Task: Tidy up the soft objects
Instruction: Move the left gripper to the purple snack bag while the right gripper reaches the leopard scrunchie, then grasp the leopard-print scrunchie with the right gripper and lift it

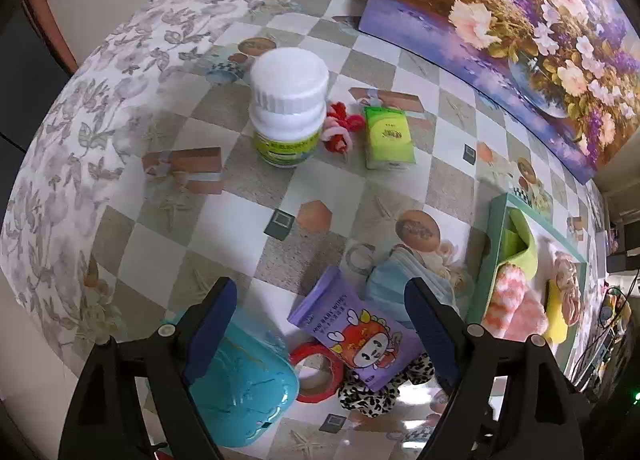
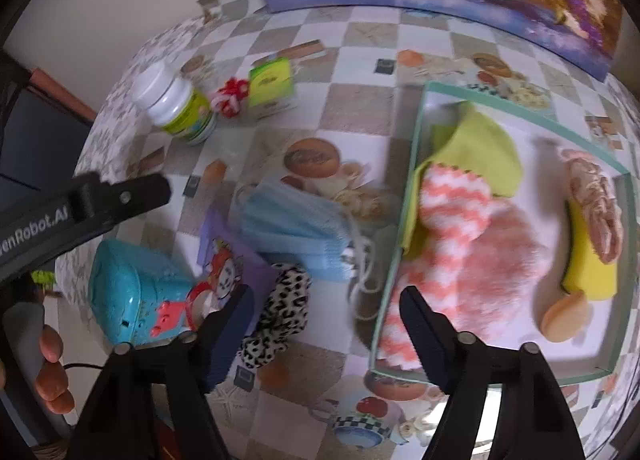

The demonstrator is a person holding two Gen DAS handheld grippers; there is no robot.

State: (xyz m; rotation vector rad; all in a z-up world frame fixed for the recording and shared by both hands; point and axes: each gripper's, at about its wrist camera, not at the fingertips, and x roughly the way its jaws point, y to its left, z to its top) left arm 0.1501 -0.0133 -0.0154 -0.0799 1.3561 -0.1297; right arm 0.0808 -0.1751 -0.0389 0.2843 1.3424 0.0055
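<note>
My left gripper [image 1: 320, 288] is open and points down over a purple baby-wipes pack [image 1: 356, 332]; nothing is gripped. Beside the pack lie folded blue face masks [image 1: 400, 280] and a leopard-print scrunchie [image 1: 384, 384]. My right gripper [image 2: 326, 294] is open above bare cloth, between the leopard scrunchie [image 2: 280, 308] and the teal tray [image 2: 404, 212], with the masks [image 2: 292, 220] just beyond. In the tray lie a pink-and-white fuzzy cloth [image 2: 460, 228], a lime cloth [image 2: 480, 148], a yellow sponge [image 2: 588, 260], a beige scrunchie [image 2: 596, 200] and a peach puff [image 2: 566, 316].
A white bottle [image 1: 288, 104], a red-pink scrunchie [image 1: 340, 128] and a green tissue pack [image 1: 388, 138] stand at the far side. A teal case [image 1: 240, 376] and red tape ring [image 1: 316, 372] lie near the left gripper. A floral painting [image 1: 520, 20] leans at the back. A hand [image 2: 52, 364] shows at lower left.
</note>
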